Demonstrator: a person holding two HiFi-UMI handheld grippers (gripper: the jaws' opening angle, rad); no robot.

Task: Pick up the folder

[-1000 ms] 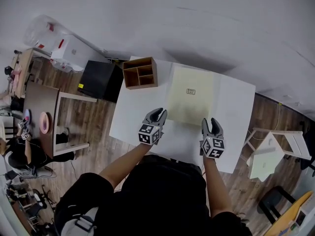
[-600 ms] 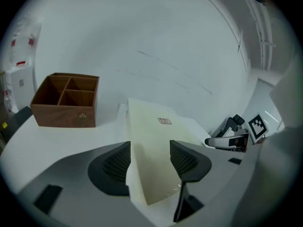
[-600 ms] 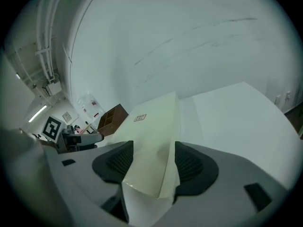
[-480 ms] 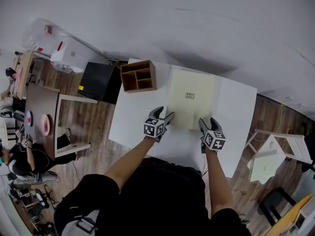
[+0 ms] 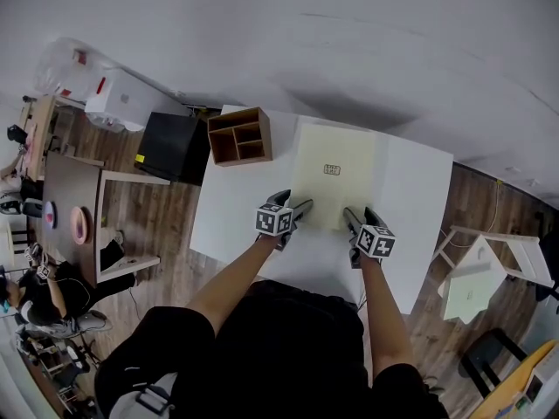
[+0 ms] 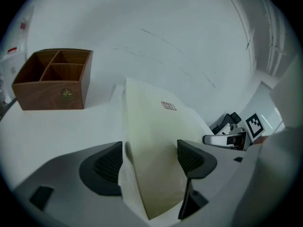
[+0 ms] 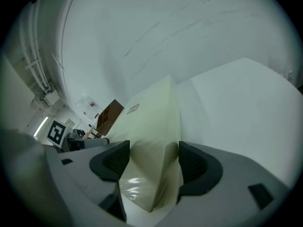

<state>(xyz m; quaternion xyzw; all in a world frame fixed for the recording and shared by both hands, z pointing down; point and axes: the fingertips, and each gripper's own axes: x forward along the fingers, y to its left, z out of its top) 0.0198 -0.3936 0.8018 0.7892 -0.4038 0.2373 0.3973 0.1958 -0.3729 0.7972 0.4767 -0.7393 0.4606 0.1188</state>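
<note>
1. Currently, the left gripper [image 6: 150,161] is opening its jaws. The near left corner of the folder [image 6: 156,136] is lying between the spread pads, and they are not pinching it.
2. Likewise, the right gripper [image 7: 151,163] is opening its jaws. The folder's near right corner is sitting between them, unclamped.
3. In the head view, both grippers are pointing forward and down at the folder's near edge, one at each corner.
4. The folder is lying flat on the white table [image 5: 419,190], roughly at its middle, with its small label facing up. Nothing is lifting it yet.
5. Judged progress: the approach is looking complete, since each set of jaws is straddling a corner. Closing on both corners and raising the folder off the table are remaining.
6. Farther back, a wooden box [image 5: 240,135] with open compartments is standing at the table's far left corner. It is sitting near the folder but apart from it, and is playing no part in the lift.
</note>
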